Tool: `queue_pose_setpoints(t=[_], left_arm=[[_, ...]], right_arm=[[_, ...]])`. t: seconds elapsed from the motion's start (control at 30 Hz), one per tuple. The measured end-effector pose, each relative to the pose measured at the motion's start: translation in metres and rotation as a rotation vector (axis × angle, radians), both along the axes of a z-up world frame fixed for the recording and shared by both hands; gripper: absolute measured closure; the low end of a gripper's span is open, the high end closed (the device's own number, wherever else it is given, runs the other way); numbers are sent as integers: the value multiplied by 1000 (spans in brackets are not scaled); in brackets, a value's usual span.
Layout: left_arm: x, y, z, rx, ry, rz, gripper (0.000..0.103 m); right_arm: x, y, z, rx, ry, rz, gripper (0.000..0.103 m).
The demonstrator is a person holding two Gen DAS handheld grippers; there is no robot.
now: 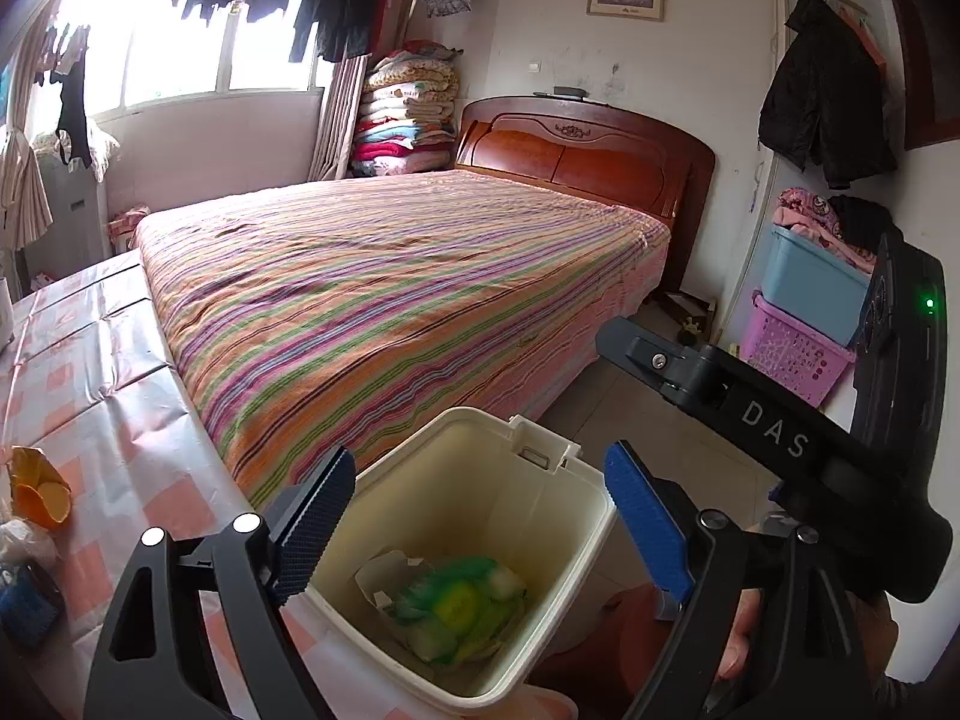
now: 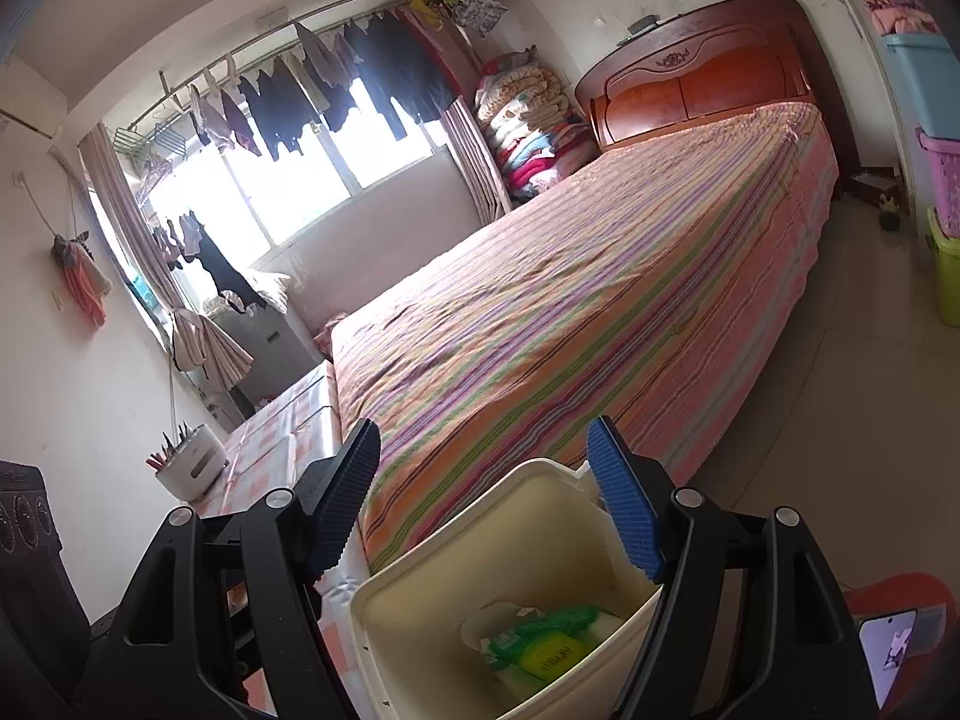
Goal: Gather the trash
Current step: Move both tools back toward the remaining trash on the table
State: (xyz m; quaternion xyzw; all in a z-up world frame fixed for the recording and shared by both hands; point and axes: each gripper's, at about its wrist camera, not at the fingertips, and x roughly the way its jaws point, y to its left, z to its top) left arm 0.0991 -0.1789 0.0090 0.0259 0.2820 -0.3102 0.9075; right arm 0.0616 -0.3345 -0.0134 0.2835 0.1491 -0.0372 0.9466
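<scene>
A cream trash bin (image 1: 456, 415) stands open between the bed and the table. In it lie a green and yellow wrapper (image 1: 457, 606) and crumpled white paper. My left gripper (image 1: 477, 457) hangs above the bin's mouth, open, with nothing between its blue pads. The right gripper (image 1: 660, 360) shows as a black body to the right, above the bin's far side. In the right wrist view the right gripper (image 2: 485, 426) is open over the same bin (image 2: 450, 525), with the wrapper (image 2: 546, 651) below it. An orange crumpled piece (image 1: 39, 489) lies on the table.
The table (image 1: 120, 420), under a pink checked cloth, adjoins the striped bed (image 1: 390, 276). A plastic bag (image 1: 24, 543) and a blue item (image 1: 24, 606) lie at its left edge. Blue and pink baskets (image 1: 792, 354) stack by the right wall. A phone (image 2: 888, 651) rests on something red.
</scene>
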Motion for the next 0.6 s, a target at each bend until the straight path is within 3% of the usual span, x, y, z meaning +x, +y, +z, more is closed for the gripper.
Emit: queue_pose_setpoints(t=[0.2,0.47,0.6], left_arm=[[3,43,10,-19,-10,113,20],[12,124,16,-57,19,291,20],[12,164,17,-39,14,385,20]], right_arm=[[7,17,5,1,-15,41,26],[34,77,10,-65,1,164,26],[49,110,6,-93,31,237,26]])
